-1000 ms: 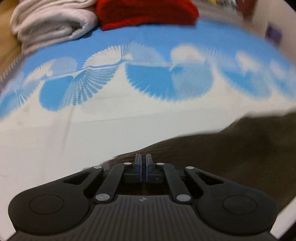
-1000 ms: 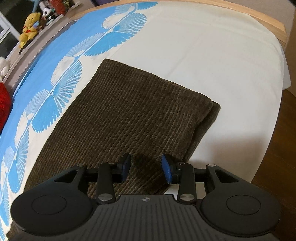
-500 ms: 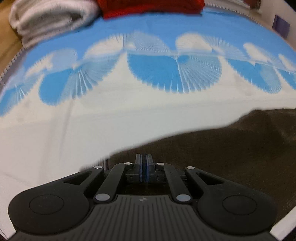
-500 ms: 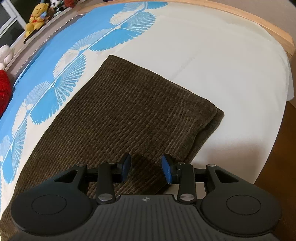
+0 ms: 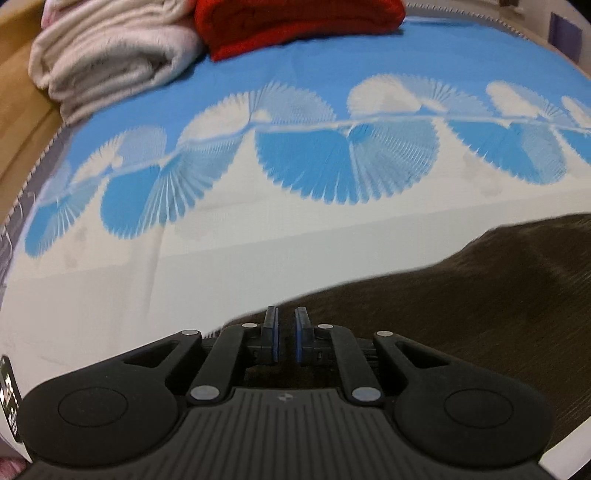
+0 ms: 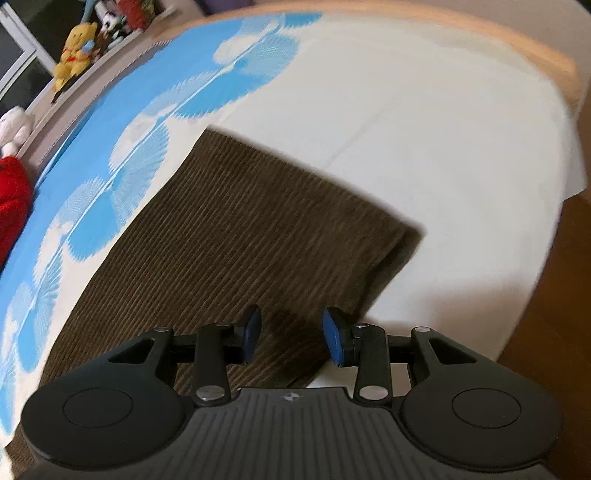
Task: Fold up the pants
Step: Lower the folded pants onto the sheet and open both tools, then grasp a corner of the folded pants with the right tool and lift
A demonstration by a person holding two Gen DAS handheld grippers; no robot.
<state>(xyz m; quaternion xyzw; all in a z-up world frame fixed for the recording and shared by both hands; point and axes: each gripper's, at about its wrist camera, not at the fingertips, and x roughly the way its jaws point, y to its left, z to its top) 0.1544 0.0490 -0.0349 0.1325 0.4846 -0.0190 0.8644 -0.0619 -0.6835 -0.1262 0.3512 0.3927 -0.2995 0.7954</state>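
Dark brown corduroy pants point(image 6: 236, 236) lie folded flat on the bed, with their folded end at the far right. In the left wrist view the pants point(image 5: 461, 314) fill the lower right. My left gripper point(image 5: 286, 325) hovers at their near edge. Its jaws are opening, with a narrow gap between the blue pads point(image 5: 274, 341) and no cloth pinched in it. My right gripper point(image 6: 291, 332) stands open above the pants' near right edge, nothing between its fingers.
The bed sheet point(image 5: 332, 162) is white with blue fan shapes. A folded cream blanket point(image 5: 110, 59) and a red one point(image 5: 295, 22) lie at its far end. Plush toys point(image 6: 74, 55) sit on a shelf. The wooden bed frame point(image 6: 517, 48) and floor point(image 6: 554, 332) lie to the right.
The left gripper's pads, pressed together before, have parted a little, and that gripper has drawn back slightly from the pants' edge. The right gripper has stayed open over the pants.
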